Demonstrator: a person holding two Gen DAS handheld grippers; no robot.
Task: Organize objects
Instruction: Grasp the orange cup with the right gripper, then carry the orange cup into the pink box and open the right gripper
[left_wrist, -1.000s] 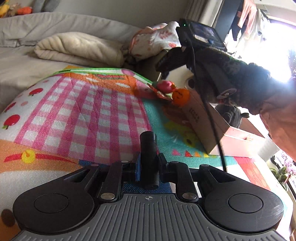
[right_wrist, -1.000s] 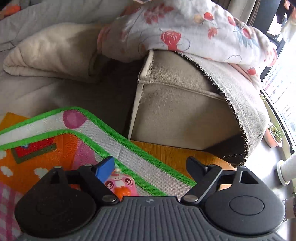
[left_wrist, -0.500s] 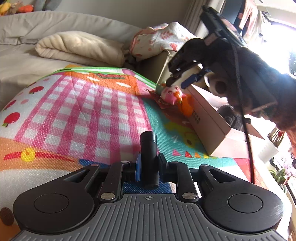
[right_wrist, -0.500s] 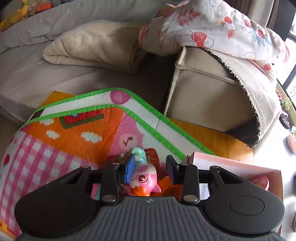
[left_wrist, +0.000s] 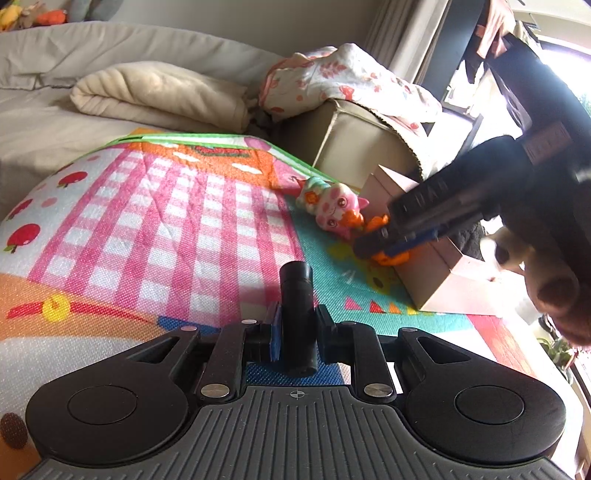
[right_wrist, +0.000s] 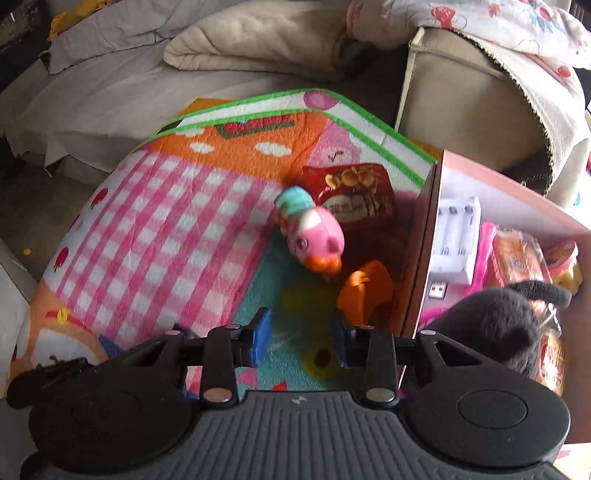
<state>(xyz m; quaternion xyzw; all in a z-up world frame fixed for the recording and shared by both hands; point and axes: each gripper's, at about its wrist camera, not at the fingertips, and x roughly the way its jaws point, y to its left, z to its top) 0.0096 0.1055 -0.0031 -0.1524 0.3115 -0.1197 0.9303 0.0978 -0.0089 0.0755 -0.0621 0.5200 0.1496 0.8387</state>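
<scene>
One pink cardboard box (right_wrist: 424, 236) stands open at 3 o'clock in the right wrist view. It holds a white ribbed plastic charger (right_wrist: 458, 236), a crinkly wrapped snack (right_wrist: 517, 254) and a fuzzy black plush (right_wrist: 495, 321).

On the woven checked mat (right_wrist: 166, 229) lies a rounded pink toy figure (right_wrist: 317, 236). A glossy red snack packet (right_wrist: 354, 195) is at its 12 o'clock and a smooth orange toy (right_wrist: 365, 291) at its 5 o'clock, beside the box wall.

The right gripper (right_wrist: 299, 339) has just been closing, its blue pads drawn in on nothing but bare mat. The left gripper (left_wrist: 295, 332) is clamped on a black cylinder (left_wrist: 296, 295).
</scene>
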